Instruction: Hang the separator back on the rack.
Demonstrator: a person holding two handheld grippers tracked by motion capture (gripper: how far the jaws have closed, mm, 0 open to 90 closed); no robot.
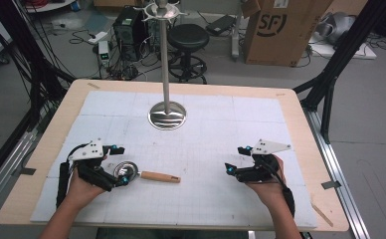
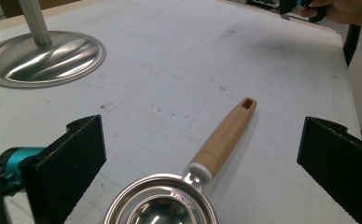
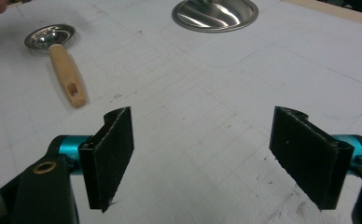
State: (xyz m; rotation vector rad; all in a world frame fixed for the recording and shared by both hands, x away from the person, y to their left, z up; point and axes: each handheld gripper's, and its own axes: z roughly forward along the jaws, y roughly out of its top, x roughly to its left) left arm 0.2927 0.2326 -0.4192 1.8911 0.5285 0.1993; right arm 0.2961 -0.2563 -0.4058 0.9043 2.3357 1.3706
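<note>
Item: measuring scoop point(image 1: 131, 171), steel bowl with a light wooden handle point(image 1: 159, 176) that has a small slot near its end. It lies flat on the white gridded mat point(image 1: 211, 199) covering my desk point(image 1: 42, 149), at the near left, bowl toward my left hand and handle pointing right.

Item: my left claw point(image 1: 119, 164). Jaws spread wide, nothing gripped. In the left gripper view the scoop's bowl sits low between the two black pads point(image 2: 67, 163), touching neither, with the handle running up and away toward the right.

Item: my right claw point(image 1: 236, 159). Jaws wide apart, holding nothing, bare mat between them. It hangs over the near right of the desk, well apart from the scoop.

Item: metal stand point(image 1: 165, 59), a slim upright pole on a round polished base point(image 1: 167, 115), at the middle of the desk beyond the scoop.
</note>
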